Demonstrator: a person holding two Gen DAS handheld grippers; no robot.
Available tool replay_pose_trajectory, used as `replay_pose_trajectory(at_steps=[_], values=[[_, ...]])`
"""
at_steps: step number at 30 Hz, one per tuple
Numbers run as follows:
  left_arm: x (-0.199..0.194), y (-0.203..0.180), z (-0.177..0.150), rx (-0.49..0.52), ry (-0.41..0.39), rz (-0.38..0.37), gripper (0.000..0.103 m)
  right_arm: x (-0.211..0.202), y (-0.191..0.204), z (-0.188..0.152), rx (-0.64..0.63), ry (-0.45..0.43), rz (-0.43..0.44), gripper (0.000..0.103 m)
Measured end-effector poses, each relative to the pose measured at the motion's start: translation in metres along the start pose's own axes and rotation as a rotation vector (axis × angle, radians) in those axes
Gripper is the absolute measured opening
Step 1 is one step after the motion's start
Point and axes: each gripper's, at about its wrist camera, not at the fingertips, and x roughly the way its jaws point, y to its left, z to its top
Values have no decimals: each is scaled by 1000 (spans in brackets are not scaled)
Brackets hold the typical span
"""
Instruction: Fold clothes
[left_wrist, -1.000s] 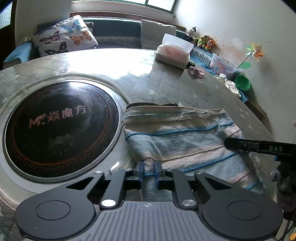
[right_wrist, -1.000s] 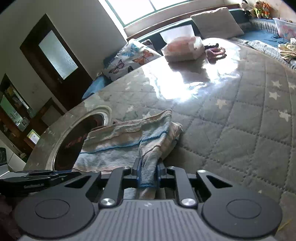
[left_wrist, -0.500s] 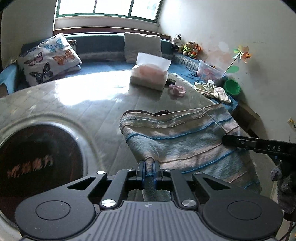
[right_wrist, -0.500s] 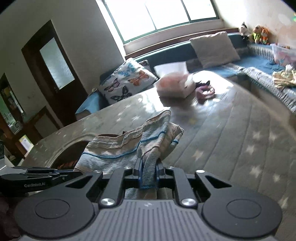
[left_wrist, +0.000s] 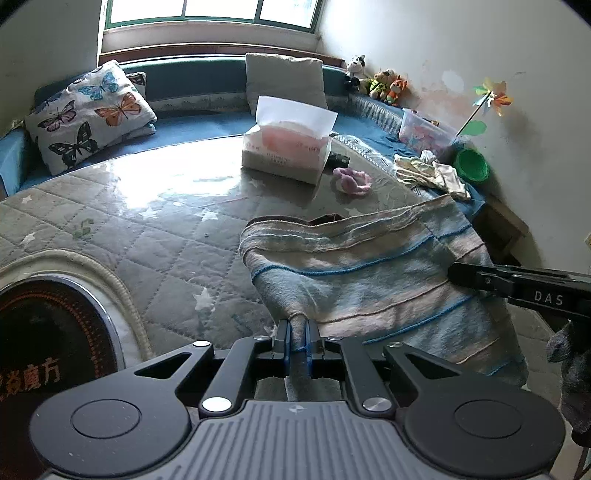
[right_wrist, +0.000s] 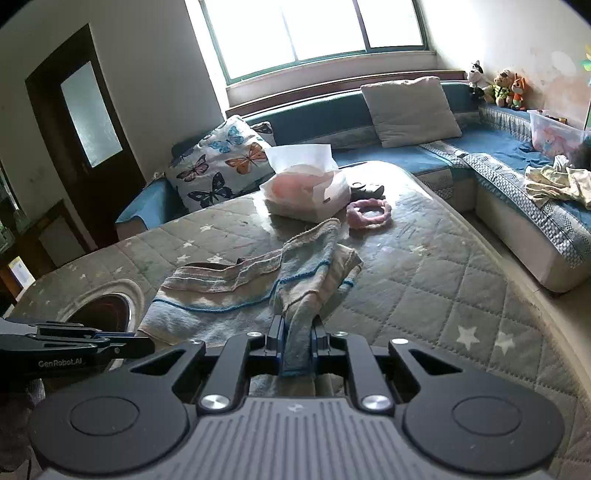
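Observation:
A blue and pink striped garment (left_wrist: 369, 273) hangs stretched between my two grippers above the quilted table (left_wrist: 166, 236). My left gripper (left_wrist: 297, 341) is shut on its near left edge. My right gripper (right_wrist: 297, 345) is shut on a bunched corner of the same garment (right_wrist: 236, 291). The right gripper also shows at the right of the left wrist view (left_wrist: 517, 286), and the left gripper shows at the left of the right wrist view (right_wrist: 85, 343). The garment's far edge droops toward the table.
A tissue pack (left_wrist: 288, 147) and a pink hair band (left_wrist: 351, 181) lie on the far part of the table. A round black cooktop (left_wrist: 48, 354) is set into the table at the left. A blue couch (right_wrist: 517, 177) with cushions runs behind and to the right.
Both grippers have lifted the garment off the table and carried it away from the cooktop toward the table's far side. Both stay shut on it.

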Motion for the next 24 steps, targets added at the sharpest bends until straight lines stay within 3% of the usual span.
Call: replay_pose_trajectory(at_steps=[12, 16, 24], values=[[16, -3, -1, -3, 39, 14, 9, 22, -11, 0, -9, 38, -34, 13], [20, 0, -3, -11, 57, 26, 13, 26, -16, -2, -1, 53, -46, 17], [16, 3, -8, 2, 54, 47, 20, 4, -13, -11, -28, 14, -65, 19]])
